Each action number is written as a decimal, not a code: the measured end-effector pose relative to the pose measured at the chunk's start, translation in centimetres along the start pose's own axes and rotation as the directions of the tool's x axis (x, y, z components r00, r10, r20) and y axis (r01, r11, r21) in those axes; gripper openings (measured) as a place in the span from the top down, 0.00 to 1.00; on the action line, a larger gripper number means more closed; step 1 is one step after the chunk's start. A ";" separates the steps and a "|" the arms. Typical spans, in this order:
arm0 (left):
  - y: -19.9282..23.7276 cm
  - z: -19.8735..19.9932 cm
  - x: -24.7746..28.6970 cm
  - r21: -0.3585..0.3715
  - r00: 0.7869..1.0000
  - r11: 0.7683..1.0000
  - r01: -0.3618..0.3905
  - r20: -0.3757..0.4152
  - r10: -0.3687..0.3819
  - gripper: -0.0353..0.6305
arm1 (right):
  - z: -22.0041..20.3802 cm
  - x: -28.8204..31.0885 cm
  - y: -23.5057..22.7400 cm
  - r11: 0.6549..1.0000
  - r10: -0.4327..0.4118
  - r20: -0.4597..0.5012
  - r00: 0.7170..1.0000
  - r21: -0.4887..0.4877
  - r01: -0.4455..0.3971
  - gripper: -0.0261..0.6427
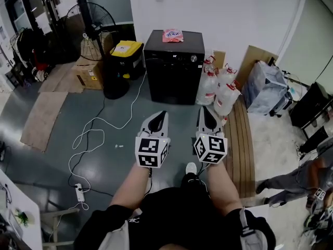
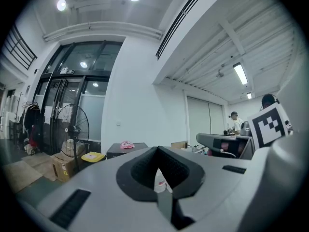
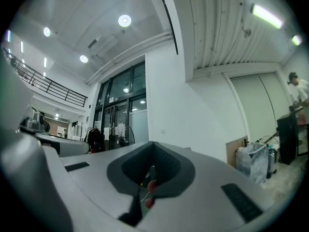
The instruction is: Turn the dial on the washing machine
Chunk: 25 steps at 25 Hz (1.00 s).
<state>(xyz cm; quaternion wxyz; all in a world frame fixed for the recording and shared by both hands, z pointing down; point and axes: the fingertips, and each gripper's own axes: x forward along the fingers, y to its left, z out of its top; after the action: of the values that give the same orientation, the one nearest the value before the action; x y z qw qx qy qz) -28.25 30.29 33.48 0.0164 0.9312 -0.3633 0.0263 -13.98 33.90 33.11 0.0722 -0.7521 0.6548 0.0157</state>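
The black washing machine [image 1: 174,66] stands against the far white wall, with a small silver dial [image 1: 193,59] at the upper right of its front. A pink packet [image 1: 172,35] lies on its top. Both grippers are held side by side over the grey floor, well short of the machine and pointing toward it. My left gripper [image 1: 160,116] has its jaws together and nothing in them. My right gripper [image 1: 206,112] is likewise shut and empty. In the left gripper view the machine's top [image 2: 118,151] shows far beyond the shut gripper [image 2: 157,152]. The right gripper [image 3: 152,148] faces the wall.
A standing fan [image 1: 96,20], a black bin with a yellow lid [image 1: 125,53] and a cardboard box [image 1: 88,72] stand left of the machine. Water jugs [image 1: 218,90] and a grey bag [image 1: 265,87] stand to its right. A white cable with power strip [image 1: 80,191] crosses the floor. A wooden board [image 1: 242,139] lies right.
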 end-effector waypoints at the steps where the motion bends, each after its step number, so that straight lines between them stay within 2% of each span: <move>1: 0.1 0.0 0.9 0.002 1.000 1.000 -0.003 -0.003 0.003 0.93 | -0.2 0.8 -0.6 1.000 0.002 -0.001 1.000 0.004 -0.002 0.96; 8: 0.7 -0.1 8.3 0.001 0.999 0.999 -0.032 -0.022 0.032 0.93 | -1.1 7.3 -4.7 0.999 0.032 -0.016 0.999 0.013 -0.032 0.96; 17: -0.3 0.5 20.3 -0.013 0.996 0.997 -0.071 -0.046 0.070 0.93 | -1.6 16.1 -12.8 0.998 0.066 -0.036 0.997 0.014 -0.065 0.96; 25: -0.5 0.4 28.4 -0.009 0.991 0.993 -0.121 -0.058 0.120 0.93 | -2.9 22.6 -18.1 0.993 0.114 -0.056 0.992 0.002 -0.114 0.96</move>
<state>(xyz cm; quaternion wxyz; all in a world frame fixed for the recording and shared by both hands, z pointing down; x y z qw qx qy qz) -7.09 11.44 34.84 0.0310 0.9062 -0.4184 0.0519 6.92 13.71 34.90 0.0521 -0.7138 0.6984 -0.0008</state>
